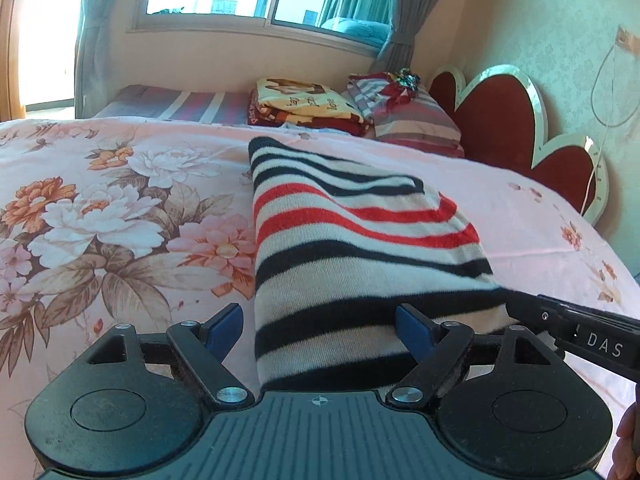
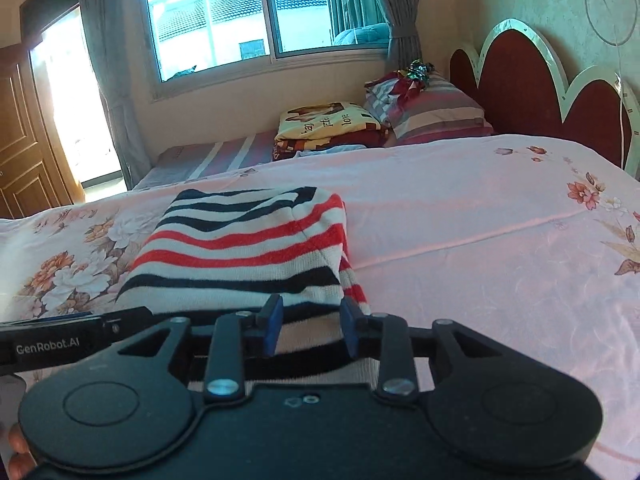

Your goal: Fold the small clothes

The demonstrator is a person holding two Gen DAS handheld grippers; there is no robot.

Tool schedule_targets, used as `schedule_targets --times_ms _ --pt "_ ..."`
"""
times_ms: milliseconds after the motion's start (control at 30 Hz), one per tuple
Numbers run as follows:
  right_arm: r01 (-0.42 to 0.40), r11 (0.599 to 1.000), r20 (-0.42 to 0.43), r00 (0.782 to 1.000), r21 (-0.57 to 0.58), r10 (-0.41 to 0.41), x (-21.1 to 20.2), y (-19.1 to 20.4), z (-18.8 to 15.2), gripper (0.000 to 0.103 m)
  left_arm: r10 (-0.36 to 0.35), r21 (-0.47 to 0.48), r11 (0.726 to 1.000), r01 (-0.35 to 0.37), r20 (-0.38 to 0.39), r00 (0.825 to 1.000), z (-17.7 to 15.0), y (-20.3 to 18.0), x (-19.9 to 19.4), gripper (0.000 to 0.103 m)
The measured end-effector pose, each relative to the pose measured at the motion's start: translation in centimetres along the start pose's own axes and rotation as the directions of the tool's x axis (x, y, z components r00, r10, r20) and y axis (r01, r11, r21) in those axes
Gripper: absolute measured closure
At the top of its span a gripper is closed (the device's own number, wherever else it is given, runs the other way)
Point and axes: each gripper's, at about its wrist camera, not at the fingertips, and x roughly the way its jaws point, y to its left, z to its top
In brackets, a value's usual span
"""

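Observation:
A small knitted garment with black, red and cream stripes (image 1: 344,240) lies folded into a long strip on the pink floral bedspread (image 1: 120,200). My left gripper (image 1: 320,328) is open, its blue pads either side of the strip's near end, just above it. My right gripper (image 2: 310,320) is open too, its pads straddling the near right corner of the same garment (image 2: 240,248). The right gripper's body shows at the right edge of the left wrist view (image 1: 580,332), and the left one's at the left of the right wrist view (image 2: 60,340).
Folded blankets (image 1: 304,100) and striped pillows (image 1: 412,120) are stacked at the far side by the red scalloped headboard (image 1: 500,120). A window with grey curtains (image 2: 248,16) is behind, and a wooden door (image 2: 24,132) at left. The bedspread (image 2: 480,240) stretches to the right.

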Motion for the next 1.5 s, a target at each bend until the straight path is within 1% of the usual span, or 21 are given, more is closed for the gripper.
schedule_targets --times_ms 33,100,133,167,200,267,333,367,633,800,867,933,1000,1067,1200,1267,1300,1367,1433,1500 --pt "0.004 1.0 -0.01 1.0 -0.006 -0.004 0.0 0.0 -0.3 0.073 0.0 0.002 1.0 0.0 -0.011 1.0 -0.4 0.0 0.3 0.02" --pt "0.043 0.999 -0.069 0.997 -0.033 -0.045 1.1 -0.1 -1.0 0.074 -0.002 -0.011 1.0 0.002 -0.033 0.999 -0.8 0.2 0.9 0.02" --pt "0.046 0.999 -0.091 0.995 -0.011 -0.047 1.6 -0.5 -1.4 0.074 -0.006 -0.016 1.0 0.005 -0.041 0.999 -0.9 0.3 1.1 0.02" --pt "0.04 0.999 -0.088 0.995 0.007 -0.039 1.7 -0.9 -1.5 0.074 -0.005 -0.015 1.0 0.005 -0.04 0.999 -0.9 0.2 1.2 0.02" --pt "0.041 0.999 -0.088 0.995 -0.001 -0.041 1.8 -0.8 -1.5 0.074 -0.004 -0.006 1.0 0.004 -0.041 0.999 -1.0 0.2 1.3 0.02" --pt "0.05 0.998 -0.083 0.995 -0.045 -0.054 1.9 -0.3 -1.8 0.074 -0.002 0.012 1.0 0.002 -0.044 0.999 -1.1 0.2 1.5 0.02" --pt "0.059 0.997 -0.07 0.996 -0.059 -0.063 1.9 0.0 -2.2 0.073 0.019 0.013 1.0 -0.018 -0.05 0.999 -1.2 0.3 1.8 0.009" --pt "0.063 0.996 -0.066 0.996 -0.056 -0.066 1.9 0.1 -2.4 0.073 0.022 0.009 1.0 -0.022 -0.052 0.998 -1.4 0.5 1.9 0.008" --pt "0.063 0.997 -0.058 0.996 -0.054 -0.066 1.8 0.1 -2.7 0.072 0.017 0.011 1.0 -0.016 -0.056 0.998 -1.4 0.4 1.9 0.008" --pt "0.057 0.998 -0.062 0.996 -0.038 -0.06 1.5 0.0 -2.5 0.069 0.01 0.016 1.0 -0.009 -0.068 0.998 -1.0 0.3 1.6 0.007" --pt "0.049 0.999 -0.068 0.996 -0.025 -0.05 1.2 -0.1 -2.2 0.068 0.01 0.024 1.0 -0.008 -0.049 0.999 -0.7 0.2 0.8 0.008" --pt "0.034 0.999 -0.068 0.997 0.004 -0.034 0.9 -0.3 -1.7 0.068 0.008 0.043 0.999 -0.008 -0.002 1.0 -0.3 0.0 -0.2 0.008" --pt "0.026 0.999 -0.047 0.999 0.033 -0.024 0.4 -0.6 -0.9 0.068 -0.002 0.048 0.999 -0.001 0.046 0.999 0.5 -0.1 -1.1 0.008" --pt "0.022 0.999 -0.015 1.0 0.031 -0.022 0.3 -0.5 0.2 0.067 -0.005 0.044 0.999 0.002 0.073 0.997 1.7 0.0 -1.2 0.008" --pt "0.01 1.0 -0.001 1.0 0.005 -0.01 1.9 0.1 2.5 0.067 0.021 0.021 1.0 -0.022 0.067 0.998 4.2 0.3 1.2 0.008" --pt "0.012 1.0 0.002 1.0 0.001 -0.012 3.0 0.6 3.6 0.068 0.038 -0.002 0.999 -0.038 0.047 0.998 4.9 0.6 2.6 0.012" --pt "0.016 1.0 0.002 1.0 -0.006 -0.016 3.6 0.8 4.0 0.068 0.036 -0.01 0.999 -0.035 0.024 0.999 5.2 0.7 3.4 0.014" --pt "0.022 1.0 0.012 1.0 -0.006 -0.022 4.5 1.0 4.8 0.068 0.041 -0.008 0.999 -0.041 -0.009 0.999 5.2 0.6 4.9 0.014" --pt "0.034 0.999 0.008 0.999 -0.021 -0.034 5.6 1.1 5.1 0.069 0.038 -0.012 0.999 -0.038 -0.017 0.999 4.7 0.7 5.9 0.014" --pt "0.06 0.996 -0.033 0.998 -0.061 -0.062 7.1 1.2 4.6 0.071 0.028 -0.031 0.999 -0.029 -0.024 0.999 4.5 0.8 6.4 0.014"
